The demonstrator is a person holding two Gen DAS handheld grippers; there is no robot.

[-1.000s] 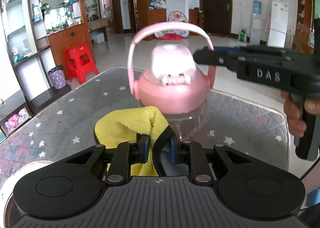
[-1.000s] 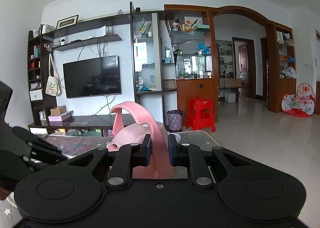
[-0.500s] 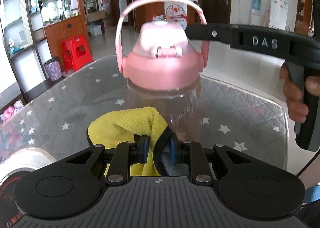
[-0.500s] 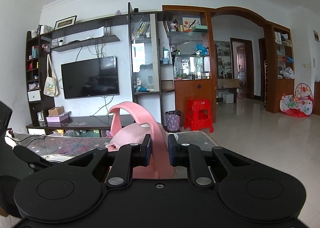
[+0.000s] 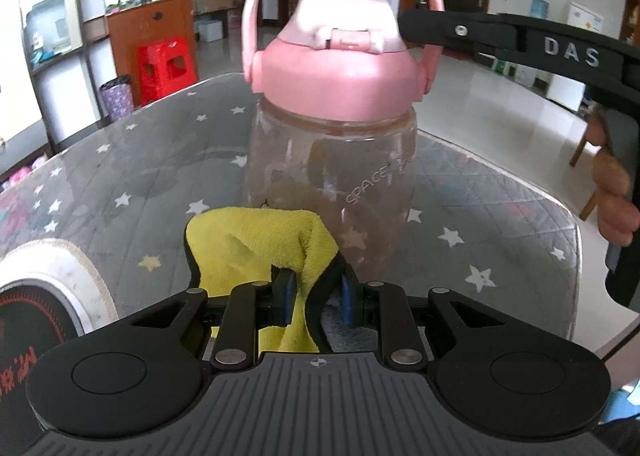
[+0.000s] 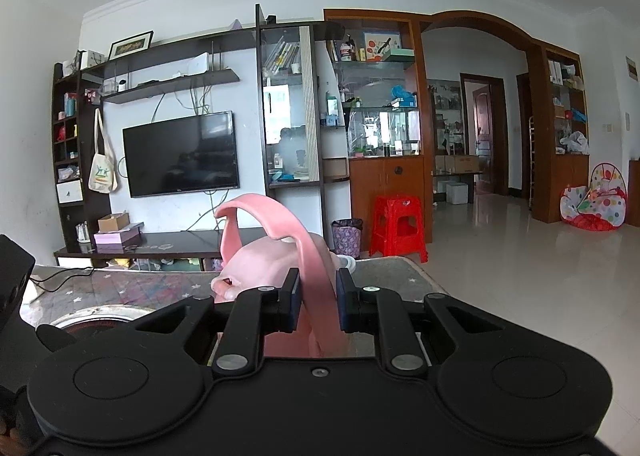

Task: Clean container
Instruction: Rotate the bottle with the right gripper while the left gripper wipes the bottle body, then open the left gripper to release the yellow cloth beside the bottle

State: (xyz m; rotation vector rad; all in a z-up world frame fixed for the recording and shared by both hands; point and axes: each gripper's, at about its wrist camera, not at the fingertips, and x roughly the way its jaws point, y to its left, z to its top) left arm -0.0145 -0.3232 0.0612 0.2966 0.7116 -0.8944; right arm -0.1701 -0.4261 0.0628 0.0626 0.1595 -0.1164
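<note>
Left wrist view: the bottle (image 5: 332,159) stands upright on the table (image 5: 132,183), straight ahead of the left gripper (image 5: 316,298). That gripper is clamped on a yellow cloth (image 5: 256,248), whose bunched top lies against or just short of the bottle's lower wall; which, I cannot tell. The right gripper (image 5: 416,29) reaches in beside the bottle's pink lid (image 5: 336,75), at the foot of the handle (image 5: 256,7). Its fingertips are hidden behind the handle, so its grip cannot be read here. The step in hand seems to be steadying the bottle and bringing the cloth to it. Next, I judge, the cloth must press on the clear wall and rub while the handle is held firm.

Right wrist view: the right gripper (image 6: 318,306) has the pink handle (image 6: 304,252) between its blue pads (image 6: 295,302), closed on it. This settles the grip, which the other view hides. The bottle's body and the cloth are out of sight here; only the lid (image 6: 260,268) shows behind the handle.
</note>
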